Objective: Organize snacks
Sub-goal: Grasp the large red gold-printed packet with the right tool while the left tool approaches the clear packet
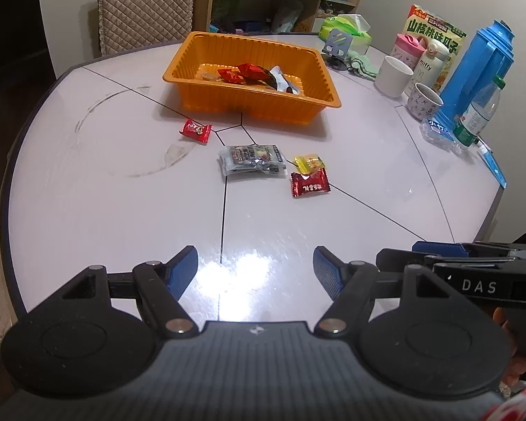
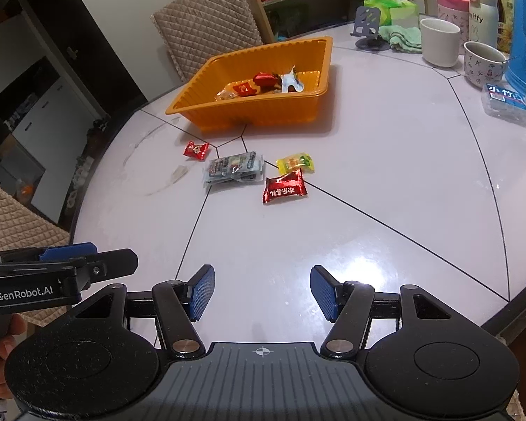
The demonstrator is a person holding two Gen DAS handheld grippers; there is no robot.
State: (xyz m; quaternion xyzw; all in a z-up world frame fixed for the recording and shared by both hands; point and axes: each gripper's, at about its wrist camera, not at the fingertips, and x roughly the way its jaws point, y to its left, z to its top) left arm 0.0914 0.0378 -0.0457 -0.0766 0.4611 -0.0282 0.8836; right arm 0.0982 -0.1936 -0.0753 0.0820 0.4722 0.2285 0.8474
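Four wrapped snacks (image 1: 252, 160) loose before orange tray (image 1: 193, 56), both grippers apart.

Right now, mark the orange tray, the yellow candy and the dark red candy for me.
orange tray (image 1: 252, 110), left wrist view, on its near outer wall.
yellow candy (image 1: 309, 162), left wrist view, on the middle of the wrapper.
dark red candy (image 2: 284, 187), right wrist view, on the middle of the wrapper.

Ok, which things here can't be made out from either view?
- Orange tray: its near wall hides part of the floor, both views.
- Grey packet: print too small to read.
- Blue flask: cut off by the right wrist view's edge.
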